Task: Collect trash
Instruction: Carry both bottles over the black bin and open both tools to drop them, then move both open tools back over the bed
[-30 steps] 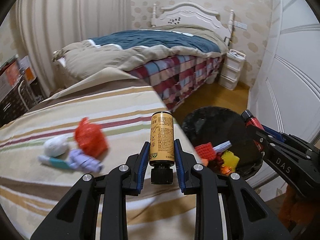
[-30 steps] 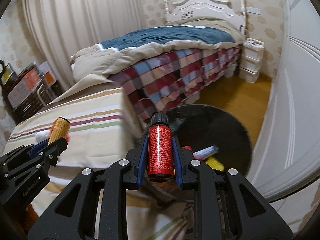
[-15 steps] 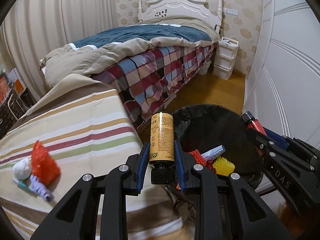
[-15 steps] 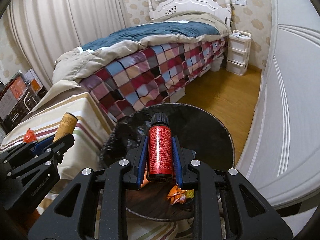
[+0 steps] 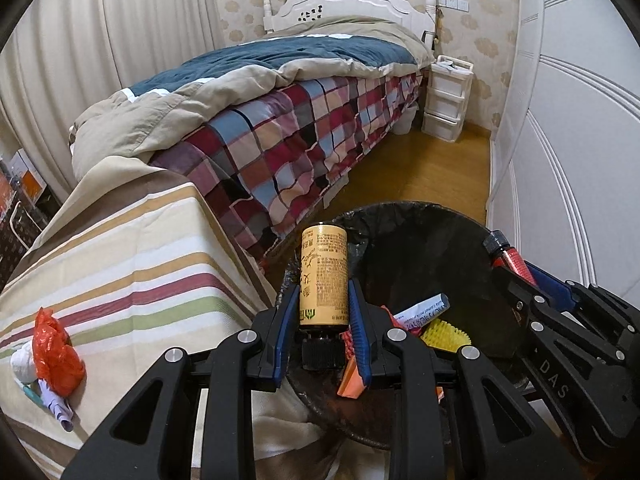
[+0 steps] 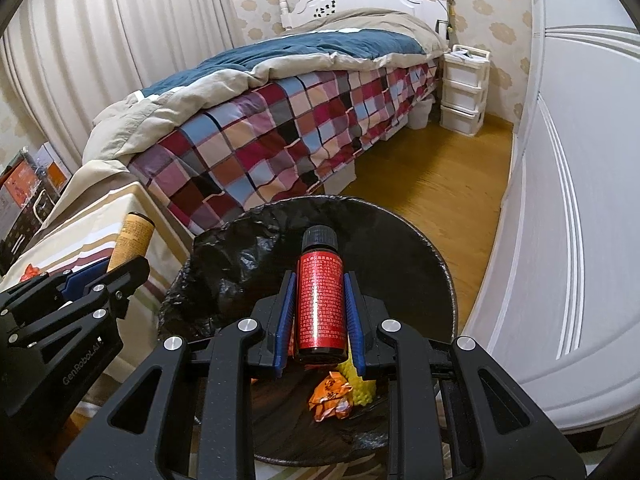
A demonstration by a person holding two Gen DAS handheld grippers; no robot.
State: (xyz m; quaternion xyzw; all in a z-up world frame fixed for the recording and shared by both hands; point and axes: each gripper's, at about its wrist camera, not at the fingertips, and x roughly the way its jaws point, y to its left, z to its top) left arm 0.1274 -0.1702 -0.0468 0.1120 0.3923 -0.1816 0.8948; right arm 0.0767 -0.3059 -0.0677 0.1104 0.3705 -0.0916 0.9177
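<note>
Bed point(image 5: 304, 92): plaid cover, blue and beige quilt, white headboard, along the curtained wall.
Table point(image 5: 132, 256): striped cloth, near the bed's foot.
Trash bin point(image 6: 400, 240): round, black liner, on the floor just beside the table; holds a yellow item point(image 5: 442, 330) and an orange wrapper point(image 6: 330, 396).
Left claw point(image 5: 324, 316): clamped on a yellow bottle point(image 5: 324, 280), cap toward the camera, over the bin's rim.
Right claw point(image 6: 318, 318): clamped on a red bottle point(image 6: 320, 304), cap forward, over the bin.
Red bag point(image 5: 54, 352): on the table, with scraps.
</note>
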